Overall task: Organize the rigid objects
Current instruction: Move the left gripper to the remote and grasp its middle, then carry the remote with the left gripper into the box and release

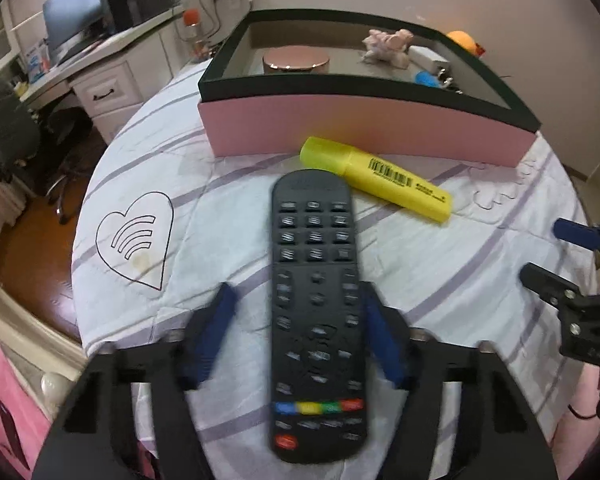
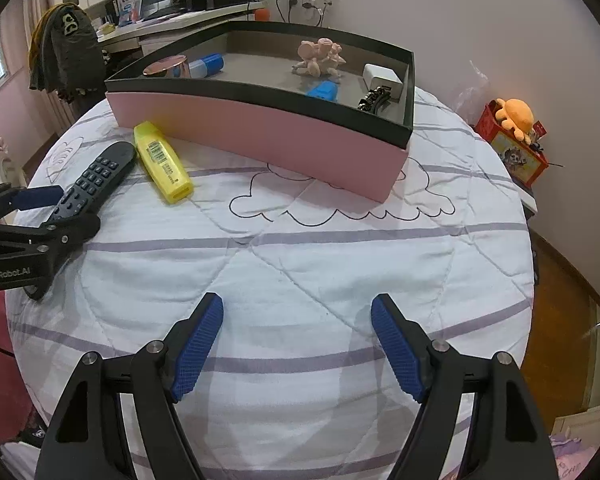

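Note:
A black remote control lies on the quilted table between the fingers of my left gripper. The jaws are open around it, with a gap on the left side. In the right wrist view the remote lies at the left, with the left gripper around its near end. A yellow highlighter lies just behind the remote, in front of the pink box. It also shows in the right wrist view. My right gripper is open and empty over the quilt. It shows at the right edge of the left wrist view.
The pink box with a black rim holds a round pink tin, a pink figurine, a white block, blue items and a black chain. An orange plush sits on a red box off the table's right edge. A desk with a monitor stands behind.

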